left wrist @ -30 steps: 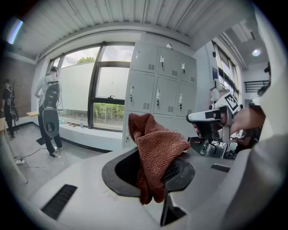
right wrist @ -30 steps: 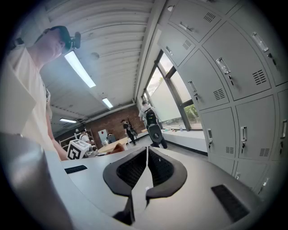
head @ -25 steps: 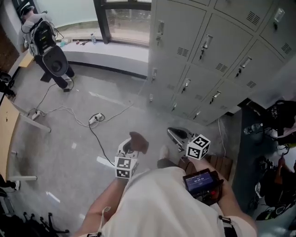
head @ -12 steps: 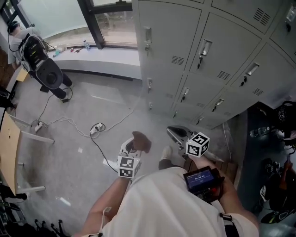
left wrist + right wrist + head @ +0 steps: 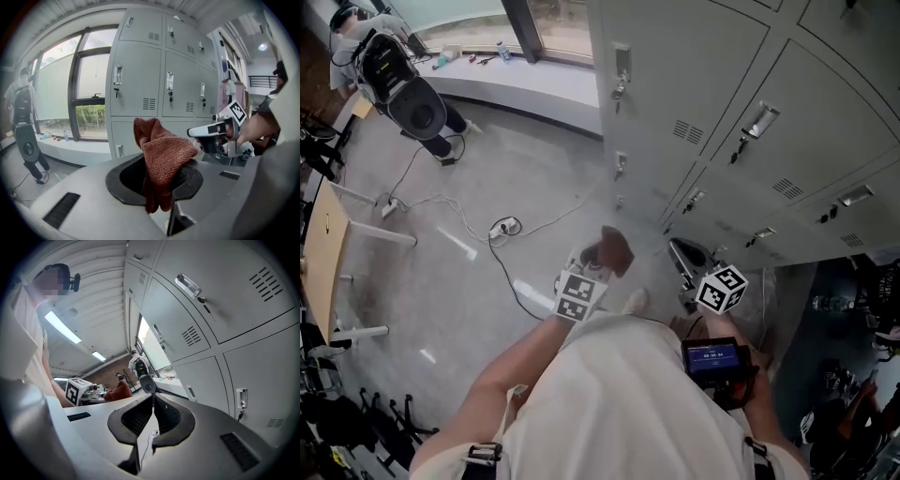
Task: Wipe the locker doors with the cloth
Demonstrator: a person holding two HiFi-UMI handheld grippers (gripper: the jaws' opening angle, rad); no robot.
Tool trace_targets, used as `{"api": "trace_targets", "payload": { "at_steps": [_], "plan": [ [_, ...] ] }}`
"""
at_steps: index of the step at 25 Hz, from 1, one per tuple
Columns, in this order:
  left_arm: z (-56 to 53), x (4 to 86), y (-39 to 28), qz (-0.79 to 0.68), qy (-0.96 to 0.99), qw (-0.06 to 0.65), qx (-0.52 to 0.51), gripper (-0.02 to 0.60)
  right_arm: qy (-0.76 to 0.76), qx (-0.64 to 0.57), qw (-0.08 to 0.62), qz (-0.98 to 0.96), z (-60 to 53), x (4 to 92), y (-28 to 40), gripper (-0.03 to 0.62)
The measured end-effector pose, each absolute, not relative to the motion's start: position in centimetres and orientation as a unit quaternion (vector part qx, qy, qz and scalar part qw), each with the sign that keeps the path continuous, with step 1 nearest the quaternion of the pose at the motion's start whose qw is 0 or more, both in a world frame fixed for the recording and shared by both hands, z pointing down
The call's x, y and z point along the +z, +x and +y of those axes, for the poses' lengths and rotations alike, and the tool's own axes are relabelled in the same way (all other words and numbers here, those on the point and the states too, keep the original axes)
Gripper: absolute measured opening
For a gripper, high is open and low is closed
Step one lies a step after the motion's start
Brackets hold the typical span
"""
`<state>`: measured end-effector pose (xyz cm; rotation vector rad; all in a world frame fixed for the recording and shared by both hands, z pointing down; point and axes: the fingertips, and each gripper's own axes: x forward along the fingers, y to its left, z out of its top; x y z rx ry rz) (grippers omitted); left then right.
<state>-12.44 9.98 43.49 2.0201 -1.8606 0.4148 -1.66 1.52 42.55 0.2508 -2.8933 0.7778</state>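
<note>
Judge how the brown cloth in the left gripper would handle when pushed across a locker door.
Probably floppy: the cloth folds and droops over the jaws of the left gripper. Likely light: one pinch holds it up.

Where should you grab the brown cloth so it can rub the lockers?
Pinch its bunched lower end, coming from the side away from the locker doors, much as the left gripper holds the cloth now. It is soft and folded, so this probably leaves a thick wad poking out past the gripper to press on the doors.
</note>
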Motion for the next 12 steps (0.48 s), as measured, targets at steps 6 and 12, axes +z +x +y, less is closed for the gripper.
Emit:
{"api": "trace_targets", "payload": {
  "at_steps": [6, 12],
  "plan": [
    [6.8, 44.3, -13.9, -0.642, 0.726, 0.187, 0.163, 0.077, 0.121, 0.275, 0.068, -0.951, -1.7, 44.1, -1.4, 0.02],
    [4.3, 47.2, -12.9, -0.575, 0.769, 0.211, 0.183, 0.077, 0.186, 0.284, 0.065, -0.938, -2.8, 45.3, -0.8, 0.02]
  ]
}}
